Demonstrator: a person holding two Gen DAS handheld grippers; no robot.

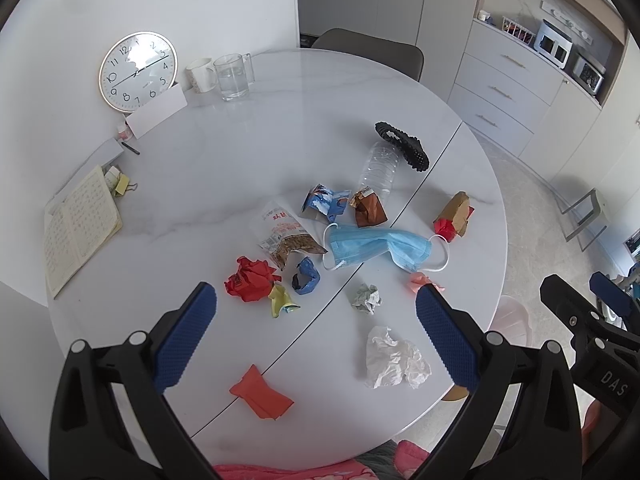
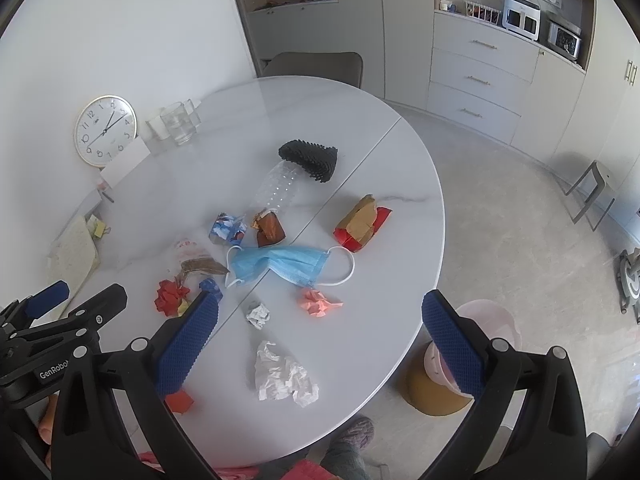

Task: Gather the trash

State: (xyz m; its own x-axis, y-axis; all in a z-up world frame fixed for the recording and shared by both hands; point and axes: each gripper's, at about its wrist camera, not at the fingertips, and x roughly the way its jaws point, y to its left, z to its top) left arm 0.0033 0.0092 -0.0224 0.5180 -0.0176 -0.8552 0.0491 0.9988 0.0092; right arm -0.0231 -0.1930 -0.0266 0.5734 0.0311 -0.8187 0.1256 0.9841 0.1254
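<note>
One face mask (image 1: 378,247), one bottle (image 1: 379,171), two mugs (image 1: 218,74).

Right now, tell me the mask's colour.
Light blue mask with white ear loops; clearest in the left wrist view.

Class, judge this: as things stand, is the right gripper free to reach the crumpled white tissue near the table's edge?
Probably yes. The right gripper is open, and the crumpled white tissue lies between its fingers' line of view with nothing on top or in front.
</note>
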